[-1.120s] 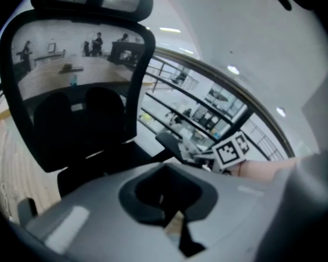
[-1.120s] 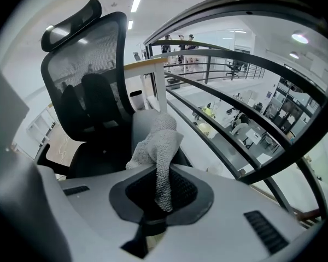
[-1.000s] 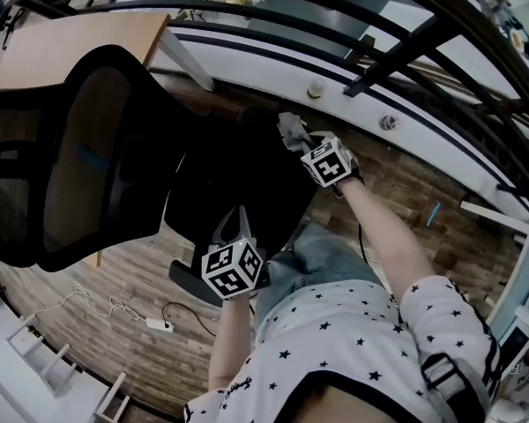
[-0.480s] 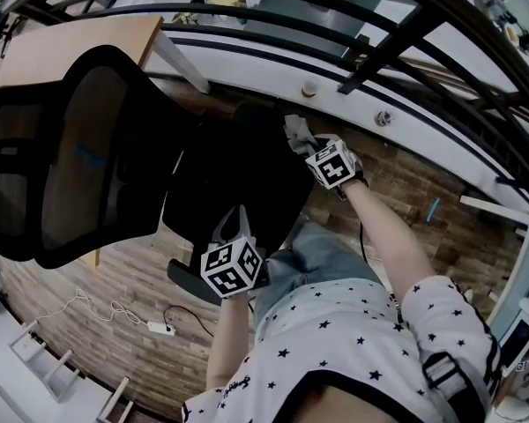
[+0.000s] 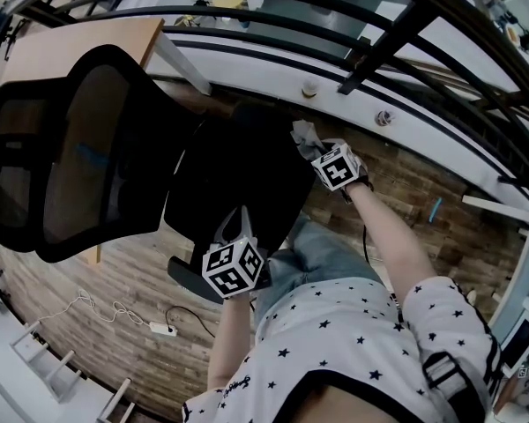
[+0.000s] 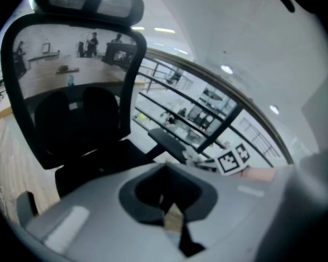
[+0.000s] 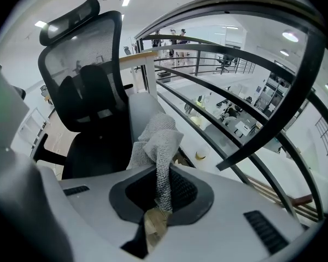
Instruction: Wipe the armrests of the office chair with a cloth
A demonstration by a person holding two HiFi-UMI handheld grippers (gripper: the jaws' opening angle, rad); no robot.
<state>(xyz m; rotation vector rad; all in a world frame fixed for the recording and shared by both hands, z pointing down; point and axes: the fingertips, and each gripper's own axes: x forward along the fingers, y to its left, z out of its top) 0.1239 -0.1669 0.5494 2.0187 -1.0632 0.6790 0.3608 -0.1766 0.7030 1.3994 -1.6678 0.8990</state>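
The right gripper (image 5: 319, 151) is clenched on a grey knitted cloth (image 5: 305, 136), and its own view shows a strip of the cloth (image 7: 159, 146) pinched between the closed jaws, with the rest bunched up above them. In the head view the cloth sits at about 11 o'clock from that gripper's marker cube, at the 3 o'clock edge of the black office chair (image 5: 115, 148), where the right armrest (image 6: 172, 143) runs. In the left gripper view the cloth lies at the near end of that armrest, though whether it presses on it cannot be told. The left gripper (image 5: 236, 223) is closed with nothing between its jaws. It hangs at about 6 o'clock from the seat, just above the left armrest (image 5: 187, 278). The chair's mesh back leans toward 9 o'clock. A dark railing (image 5: 397, 25) sweeps across from 12 to 3 o'clock, over a wooden floor (image 5: 115, 271).
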